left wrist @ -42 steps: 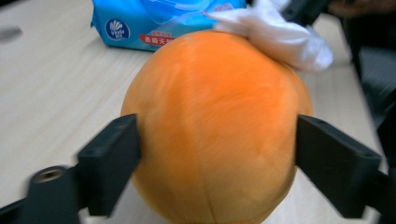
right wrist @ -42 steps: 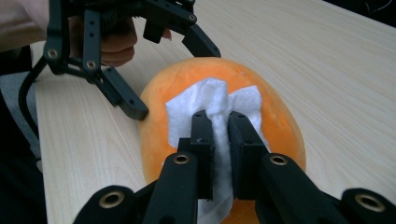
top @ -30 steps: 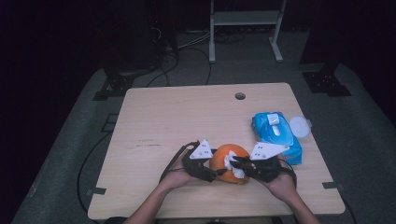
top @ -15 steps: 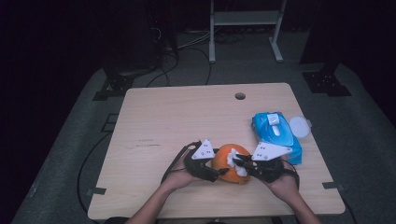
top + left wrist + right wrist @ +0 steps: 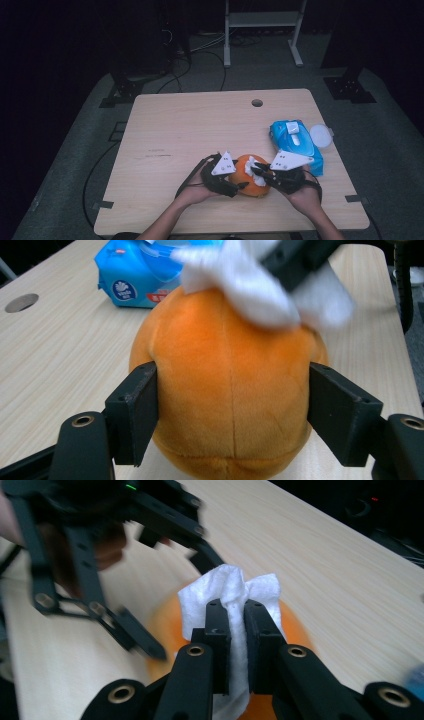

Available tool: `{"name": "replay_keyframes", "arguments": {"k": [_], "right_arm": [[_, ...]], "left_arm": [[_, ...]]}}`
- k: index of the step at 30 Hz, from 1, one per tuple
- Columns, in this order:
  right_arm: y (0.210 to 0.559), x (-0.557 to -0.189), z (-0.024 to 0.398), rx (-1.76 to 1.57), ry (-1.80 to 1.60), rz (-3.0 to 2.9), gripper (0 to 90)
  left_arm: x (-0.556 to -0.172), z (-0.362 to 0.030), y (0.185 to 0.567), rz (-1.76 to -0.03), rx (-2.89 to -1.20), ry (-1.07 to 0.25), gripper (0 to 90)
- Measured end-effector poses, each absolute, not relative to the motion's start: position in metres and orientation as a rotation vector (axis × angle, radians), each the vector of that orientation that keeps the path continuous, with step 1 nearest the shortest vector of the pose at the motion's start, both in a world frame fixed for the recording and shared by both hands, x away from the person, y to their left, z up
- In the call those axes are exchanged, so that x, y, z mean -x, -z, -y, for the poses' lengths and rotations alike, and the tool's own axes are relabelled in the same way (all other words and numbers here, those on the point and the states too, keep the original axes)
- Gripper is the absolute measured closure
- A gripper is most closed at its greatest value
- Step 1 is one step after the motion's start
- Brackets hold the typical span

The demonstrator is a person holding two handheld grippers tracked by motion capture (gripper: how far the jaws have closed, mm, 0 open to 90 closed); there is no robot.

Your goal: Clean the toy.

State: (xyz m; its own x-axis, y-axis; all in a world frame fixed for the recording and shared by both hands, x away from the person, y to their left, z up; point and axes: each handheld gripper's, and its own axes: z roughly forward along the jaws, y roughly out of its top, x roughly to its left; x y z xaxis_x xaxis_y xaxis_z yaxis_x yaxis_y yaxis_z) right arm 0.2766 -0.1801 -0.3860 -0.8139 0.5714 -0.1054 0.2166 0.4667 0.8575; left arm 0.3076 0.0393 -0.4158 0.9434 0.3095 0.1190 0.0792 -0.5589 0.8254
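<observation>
My left hand-held gripper (image 5: 230,405) clamps orange plush ball (image 5: 227,390) on surface (image 5: 200,130), near edge. Right hand-held gripper (image 5: 237,615) pinches white wipe (image 5: 227,592), now atop ball. Little shifted; wiping underway.

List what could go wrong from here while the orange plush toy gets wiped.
The left gripper squeezes the soft orange plush toy at its sides; hard wiping may pop it loose. The right gripper pinches the white wipe by a narrow fold, which might slip out.
</observation>
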Motion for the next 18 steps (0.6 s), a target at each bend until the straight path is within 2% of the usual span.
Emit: {"name": "replay_keyframes", "arguments": {"k": [5,8,14,18], "right_arm": [[0.388,-0.270,0.157,-0.578,-1.313,-2.395,81.3],[0.387,-0.271,0.158,-0.585,-1.289,-2.384,81.3],[0.385,-0.288,0.198,-0.751,-1.261,-2.310,81.3],[0.386,-0.289,0.207,-0.785,-1.264,-2.307,81.4]], "left_arm": [[-0.301,-0.036,0.415,-0.222,-2.186,-0.357,26.3],[-0.304,-0.040,0.416,-0.232,-2.174,-0.338,26.6],[-0.309,-0.045,0.420,-0.257,-2.163,-0.293,26.6],[-0.309,-0.044,0.420,-0.250,-2.161,-0.284,26.5]]}}
